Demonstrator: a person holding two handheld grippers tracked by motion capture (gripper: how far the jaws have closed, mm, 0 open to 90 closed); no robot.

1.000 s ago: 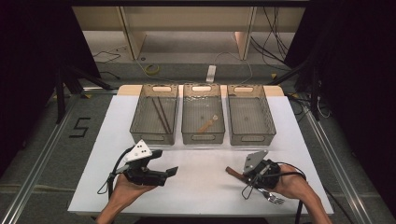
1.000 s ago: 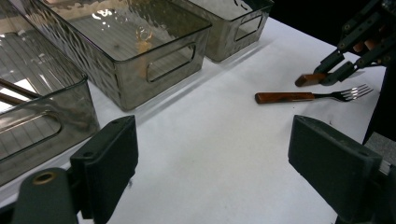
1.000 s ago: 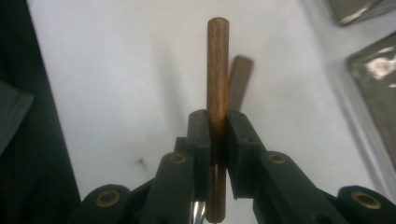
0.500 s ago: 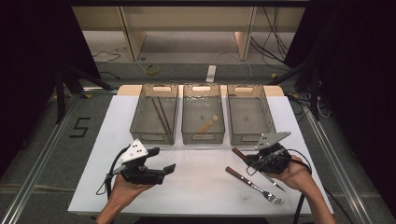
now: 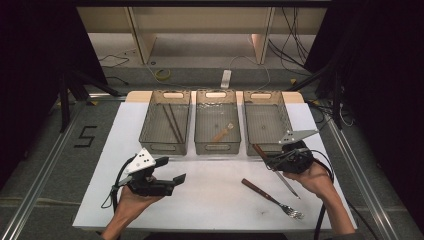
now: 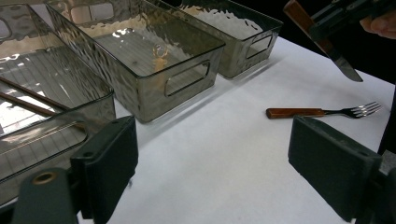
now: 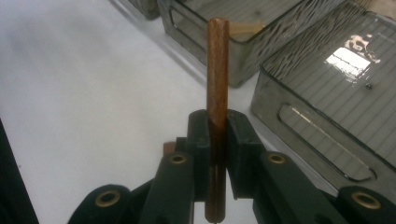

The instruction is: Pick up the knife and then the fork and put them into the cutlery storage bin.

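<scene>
Right gripper [image 5: 272,161], jaws pinching the wooden-handled knife [image 5: 276,169]: carry it level over the right-hand smoky plastic bin [image 5: 263,122]; left gripper [image 5: 170,170] jaws spread.

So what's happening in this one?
A person is sorting cutlery into three clear bins at the back of a white table. The right gripper is shut on a wooden-handled knife, held in the air near the right bin. The left gripper is open and holds nothing. A wooden-handled fork lies on the table. The left bin holds chopsticks, the middle bin a wooden spoon.
</scene>
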